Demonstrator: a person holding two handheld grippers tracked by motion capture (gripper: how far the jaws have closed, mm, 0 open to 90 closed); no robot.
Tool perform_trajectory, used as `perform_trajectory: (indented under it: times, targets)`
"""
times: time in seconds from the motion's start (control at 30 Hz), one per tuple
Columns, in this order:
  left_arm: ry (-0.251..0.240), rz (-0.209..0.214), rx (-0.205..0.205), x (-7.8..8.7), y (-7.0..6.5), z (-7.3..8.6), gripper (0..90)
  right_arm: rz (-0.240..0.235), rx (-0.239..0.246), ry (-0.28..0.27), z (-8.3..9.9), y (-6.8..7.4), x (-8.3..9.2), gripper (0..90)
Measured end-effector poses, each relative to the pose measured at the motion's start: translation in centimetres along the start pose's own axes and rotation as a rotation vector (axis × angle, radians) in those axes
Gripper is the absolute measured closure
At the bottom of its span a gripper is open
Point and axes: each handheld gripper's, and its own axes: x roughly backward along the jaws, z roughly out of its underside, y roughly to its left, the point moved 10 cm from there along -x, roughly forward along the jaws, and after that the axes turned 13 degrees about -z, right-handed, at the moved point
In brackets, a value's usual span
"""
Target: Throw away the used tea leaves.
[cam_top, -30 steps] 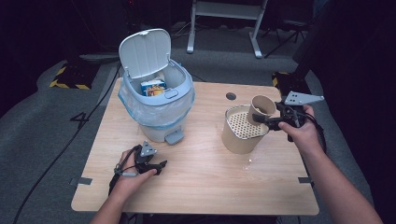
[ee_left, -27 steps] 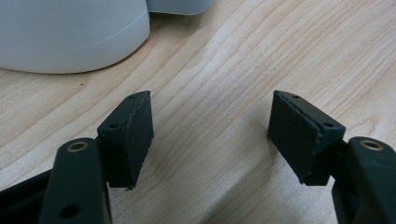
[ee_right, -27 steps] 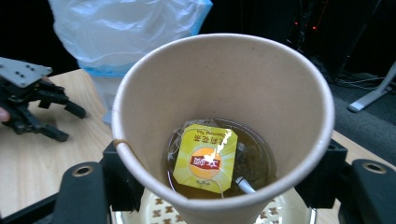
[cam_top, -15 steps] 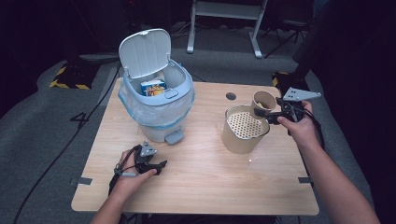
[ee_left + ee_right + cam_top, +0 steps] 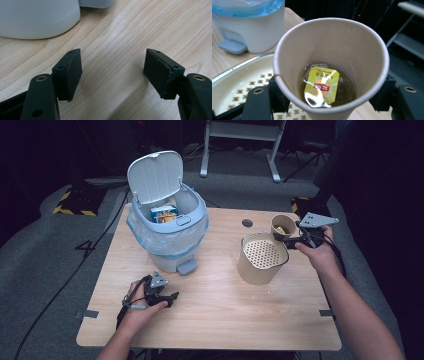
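1. Paper cup (image 5: 329,62) – in my right gripper (image 5: 289,239), jaws clamped on its sidewall, one pad each side near the base; jaws have just been closing w/ the cup between them. Cup upright, slightly tilted, held at the far-right rim of the strainer bin, right side of table. In high view cup (image 5: 283,226) sits just beyond & touching or nearly touching the bin rim; can't tell which.

2. Cup contents – yellow tea-bag sachet (image 5: 321,84) w/ a metallic torn corner, lying in brownish liquid at the bottom. Dark mass beside it, prob. wet tea bag; not clear.

3. Strainer bin (image 5: 262,261) – tan cylinder, perforated insert on top, standing on table right of centre. In right gripper view its cream perforated plate (image 5: 242,85) lies below & left of the cup.

4. Pedal bin (image 5: 167,232) – light blue-grey, lid (image 5: 154,176) flipped up & open, blue liner folded over rim, foot pedal facing me. Blue/yellow carton (image 5: 164,213) visible inside. Stands far-left of table centre, well apart from cup.

5. My left gripper (image 5: 112,72) – jaws apart, nothing between pads, resting low over bare wood table (image 5: 125,30) near front-left; pedal bin base just ahead of it. High view: left gripper (image 5: 156,292) in hand, near the pedal.

6. Table – light wood, round grommet hole (image 5: 247,223) at far edge.
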Motion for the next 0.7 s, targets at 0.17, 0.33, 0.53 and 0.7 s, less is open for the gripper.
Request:
perform_trajectory:
  times: [0.17,0.33,0.53,0.7]
  targets:
    - [0.0,0.0,0.0,0.0,0.0,0.0,31.2,0.038,0.15,0.039,-0.32,-0.04,-0.09,34.0]
    - [0.0,-0.001,0.0,0.0,0.02,0.0,31.2,0.091,0.263,0.087,-0.69,0.14,-0.03,34.4]
    - [0.0,0.0,0.0,0.0,0.0,0.0,31.2,0.173,0.446,0.206,-0.71,0.33,0.24,34.7]
    - [0.0,-0.001,0.0,0.0,0.01,0.0,31.2,0.25,0.608,0.323,-0.73,0.22,0.62,35.0]
